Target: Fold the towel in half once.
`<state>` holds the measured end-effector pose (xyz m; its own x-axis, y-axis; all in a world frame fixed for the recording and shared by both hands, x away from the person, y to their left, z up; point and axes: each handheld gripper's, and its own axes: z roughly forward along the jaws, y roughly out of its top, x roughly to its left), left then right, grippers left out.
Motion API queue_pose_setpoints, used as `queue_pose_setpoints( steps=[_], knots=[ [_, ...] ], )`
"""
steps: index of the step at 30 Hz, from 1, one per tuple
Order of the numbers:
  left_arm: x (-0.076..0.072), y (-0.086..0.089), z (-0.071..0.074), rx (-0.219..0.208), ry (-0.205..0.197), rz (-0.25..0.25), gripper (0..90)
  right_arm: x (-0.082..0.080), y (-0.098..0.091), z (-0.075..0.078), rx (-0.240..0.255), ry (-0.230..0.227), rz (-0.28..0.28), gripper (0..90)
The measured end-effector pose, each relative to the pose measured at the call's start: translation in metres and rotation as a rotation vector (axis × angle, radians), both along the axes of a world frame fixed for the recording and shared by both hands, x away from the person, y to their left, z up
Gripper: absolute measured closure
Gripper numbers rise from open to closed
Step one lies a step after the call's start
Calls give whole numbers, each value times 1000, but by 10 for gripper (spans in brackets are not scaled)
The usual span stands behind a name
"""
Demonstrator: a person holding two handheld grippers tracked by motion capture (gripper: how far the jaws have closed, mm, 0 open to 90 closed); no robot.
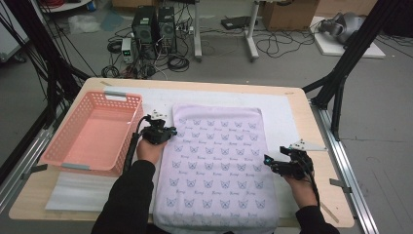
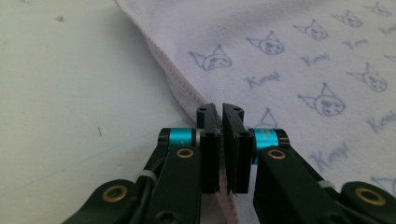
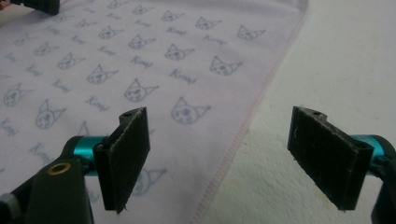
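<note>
Towel (image 1: 216,165), pale lilac with cat-face print, lies flat; left gripper (image 2: 221,109) pinches its hem, right gripper (image 3: 219,140) gapes.

Soft matt printed cloth towel (image 1: 216,165) with stitched hem, rough white felt mat (image 2: 70,93), pink plastic lattice basket (image 1: 92,134), pale wood counter (image 1: 324,161) edge, matt black fingers (image 3: 125,156) with glossy teal collars

Left gripper (image 2: 220,109) has its jaws pinched together, right gripper (image 3: 224,154) sits with jaws spread wide. Both forearms reach in, sleeves dark.
</note>
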<state>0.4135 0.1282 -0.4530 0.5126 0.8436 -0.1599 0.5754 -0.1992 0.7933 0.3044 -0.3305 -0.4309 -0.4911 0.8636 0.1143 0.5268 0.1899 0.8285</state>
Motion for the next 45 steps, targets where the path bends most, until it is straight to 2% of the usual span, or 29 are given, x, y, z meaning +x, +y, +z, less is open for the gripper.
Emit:
queue_pose_setpoints(
  steps=[4,6,9,12,17,20,27,31,32,34,37,39,41,42,43,45],
  knots=[
    [2,4,-1,-45,24,11,854,17,4,2,-38,15,-1,189],
    [1,4,-1,-44,25,13,853,27,4,1,-45,18,-9,199],
    [2,5,-1,-50,25,12,853,42,5,-6,-39,25,-56,249],
    [2,6,-1,-56,34,13,854,58,8,-13,-49,73,-102,264],
    [3,7,-1,-63,36,15,854,81,15,-13,-94,117,-136,358],
    [3,7,-1,-71,39,18,853,91,18,-13,-128,134,-146,465],
    [3,7,-1,-70,41,16,853,102,26,-13,-167,133,-139,576],
    [2,6,-1,-58,34,21,854,100,31,-11,-167,143,-75,844],
    [2,6,-1,-59,33,22,854,99,34,-11,-189,135,-72,854],
    [2,6,-1,-57,33,22,855,99,34,-11,-196,132,-71,864],
    [2,6,-1,-58,34,23,856,99,32,-11,-161,145,-81,870],
    [2,6,-1,-50,34,32,858,99,32,-12,-157,143,-90,872],
    [3,8,0,-56,33,71,860,100,32,-12,-157,134,-123,876],
    [5,11,1,-77,32,88,862,101,32,-12,-158,129,-137,877],
    [6,12,2,-91,30,97,863,102,31,-11,-152,131,-151,877],
    [7,12,6,-101,12,108,864,103,28,-8,-140,107,-160,879]
  ],
)
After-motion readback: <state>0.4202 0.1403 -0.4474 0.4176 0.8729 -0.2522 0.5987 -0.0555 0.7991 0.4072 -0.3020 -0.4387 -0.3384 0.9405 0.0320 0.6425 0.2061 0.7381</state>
